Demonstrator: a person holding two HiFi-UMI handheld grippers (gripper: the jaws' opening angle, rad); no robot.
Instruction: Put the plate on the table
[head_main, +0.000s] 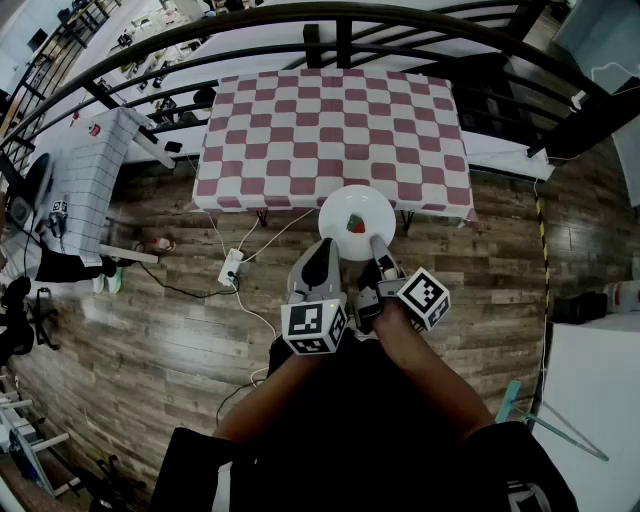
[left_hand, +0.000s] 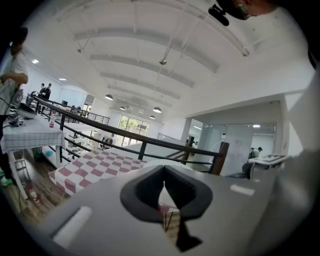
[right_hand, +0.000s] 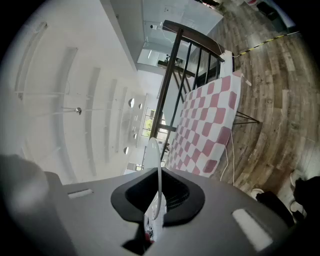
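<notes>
A white plate (head_main: 345, 205) with a small red and green mark at its middle hangs level over the wooden floor, just in front of the near edge of the table (head_main: 335, 120) with its pink and white checked cloth. My right gripper (head_main: 377, 243) is shut on the plate's near rim; in the right gripper view the plate (right_hand: 156, 170) shows edge-on between the pads of my right gripper (right_hand: 158, 200). My left gripper (head_main: 322, 250) sits beside it at the plate's near left, jaws together and nothing in them. Beyond the left gripper (left_hand: 164, 172) lies the checked table (left_hand: 100, 167).
A black railing (head_main: 340, 20) curves behind the table. A white gridded table (head_main: 95, 170) stands at the left, with a person (left_hand: 12, 75) beside it. A power strip (head_main: 231, 267) and cables lie on the floor under the table's near left corner.
</notes>
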